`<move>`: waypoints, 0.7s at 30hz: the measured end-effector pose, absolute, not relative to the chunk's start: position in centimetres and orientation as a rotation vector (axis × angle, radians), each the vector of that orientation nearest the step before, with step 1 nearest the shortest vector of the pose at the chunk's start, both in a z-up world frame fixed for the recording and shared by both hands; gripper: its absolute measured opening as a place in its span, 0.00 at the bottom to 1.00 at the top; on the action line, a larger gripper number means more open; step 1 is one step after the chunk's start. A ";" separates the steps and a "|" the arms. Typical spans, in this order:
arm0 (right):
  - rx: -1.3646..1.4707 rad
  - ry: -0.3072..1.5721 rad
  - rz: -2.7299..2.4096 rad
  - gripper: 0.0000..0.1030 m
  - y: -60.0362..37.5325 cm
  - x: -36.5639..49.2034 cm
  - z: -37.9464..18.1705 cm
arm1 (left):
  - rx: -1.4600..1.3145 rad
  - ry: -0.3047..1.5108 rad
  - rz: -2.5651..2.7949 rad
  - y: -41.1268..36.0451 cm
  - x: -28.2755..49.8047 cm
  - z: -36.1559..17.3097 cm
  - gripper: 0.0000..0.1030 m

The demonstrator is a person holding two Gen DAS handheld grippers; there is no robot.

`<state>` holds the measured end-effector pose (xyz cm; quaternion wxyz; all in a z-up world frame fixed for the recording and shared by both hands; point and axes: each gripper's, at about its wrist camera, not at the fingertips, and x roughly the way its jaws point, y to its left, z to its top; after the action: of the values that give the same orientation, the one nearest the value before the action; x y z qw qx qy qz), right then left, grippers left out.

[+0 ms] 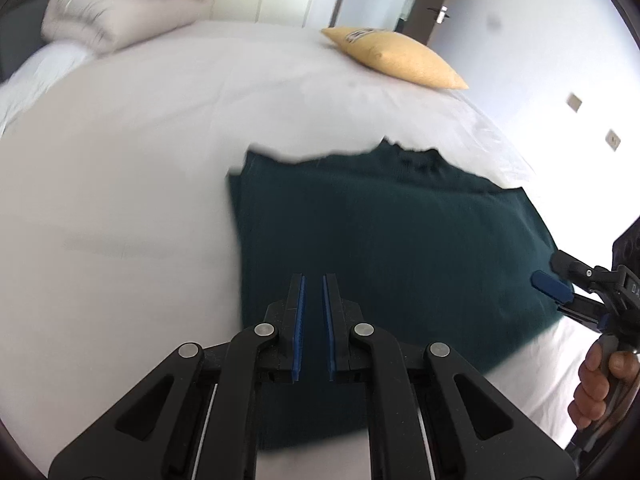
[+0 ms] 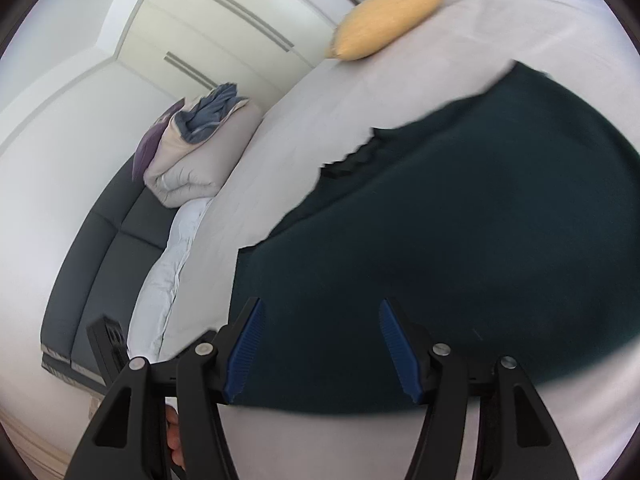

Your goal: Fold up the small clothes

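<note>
A dark green garment (image 1: 380, 240) lies folded flat on the white bed sheet (image 1: 120, 200); its collar edge points toward the far side. My left gripper (image 1: 314, 278) hovers above the garment's near left part, shut, with nothing between its blue pads. My right gripper (image 1: 546, 270) hangs at the garment's right edge, a hand (image 1: 592, 384) on its handle. In the right wrist view the right gripper (image 2: 321, 304) stands open over the garment (image 2: 460, 240), its pads apart and touching no cloth.
A yellow cushion (image 1: 394, 56) lies at the bed's far edge. A folded beige duvet (image 1: 108, 16) with a blue cloth on top sits at the far left. A dark padded headboard (image 2: 100, 240) runs along the bed's side. White wardrobe doors stand behind.
</note>
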<state>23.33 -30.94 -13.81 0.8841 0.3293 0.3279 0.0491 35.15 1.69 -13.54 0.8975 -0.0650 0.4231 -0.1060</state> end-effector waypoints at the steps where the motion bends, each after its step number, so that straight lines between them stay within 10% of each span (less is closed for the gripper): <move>1: 0.679 0.687 0.106 0.62 -30.8 24.3 -13.7 | -0.108 0.867 -0.225 1.0 36.4 -13.2 0.08; 11: 0.722 0.779 0.165 0.61 -31.2 35.6 -16.6 | -0.044 0.960 -0.184 -1.5 46.3 -17.0 0.08; 21: 0.935 0.647 0.053 0.23 -41.5 35.0 -17.9 | -0.177 0.911 -0.253 1.9 44.9 -18.6 0.08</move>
<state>34.99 -41.55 -17.86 0.8424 0.4425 0.3065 0.0250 44.87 1.89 -18.58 0.8866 -0.0851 0.4380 -0.1219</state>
